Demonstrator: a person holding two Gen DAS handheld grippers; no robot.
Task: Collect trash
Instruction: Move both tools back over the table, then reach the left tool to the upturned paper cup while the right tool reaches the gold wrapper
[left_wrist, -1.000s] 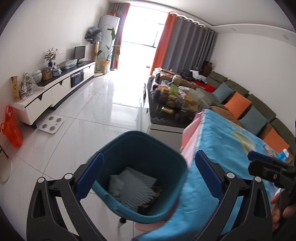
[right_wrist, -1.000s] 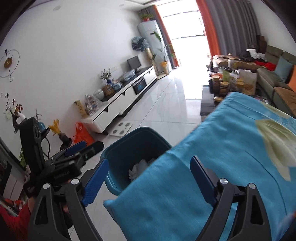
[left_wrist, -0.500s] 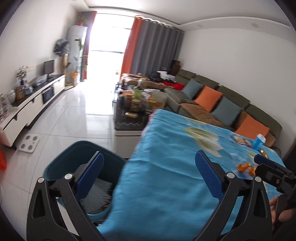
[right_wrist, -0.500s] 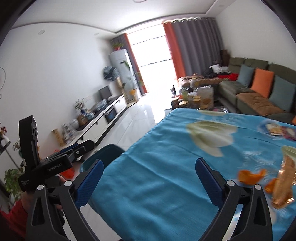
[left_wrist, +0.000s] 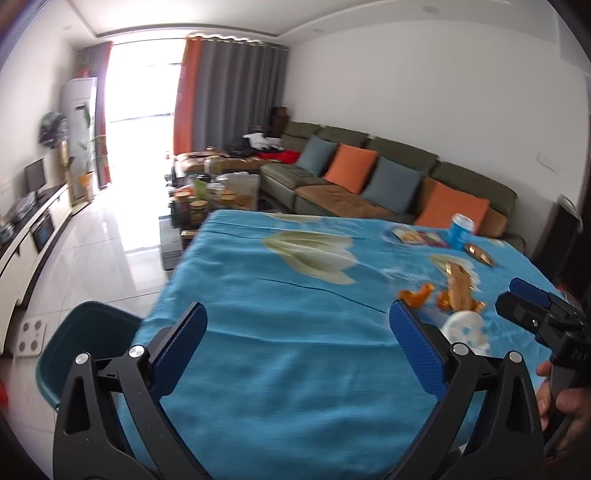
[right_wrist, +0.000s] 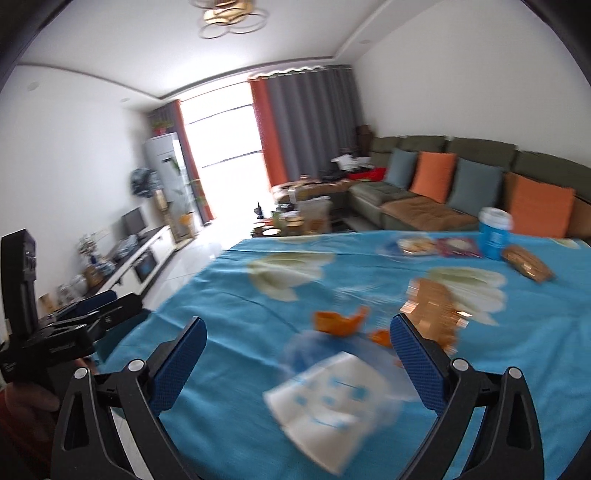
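White walls, green sofa (left_wrist: 388, 177), bright window (left_wrist: 140, 92)

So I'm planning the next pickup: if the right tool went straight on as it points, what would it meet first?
Probably the white wrapper lying on the blue cloth between its open fingers; depth is blurred.

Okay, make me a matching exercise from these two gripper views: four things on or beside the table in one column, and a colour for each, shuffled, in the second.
Things:
1. trash bin
2. cup
3. peel scrap
4. paper wrapper

Colours:
A. orange
B. white with pale blue print
C. dark teal
D. bright blue with a white lid

Pairs: 1-C, 2-D, 3-A, 4-B

The paper wrapper is blurred in the right wrist view, so its print cannot be read.
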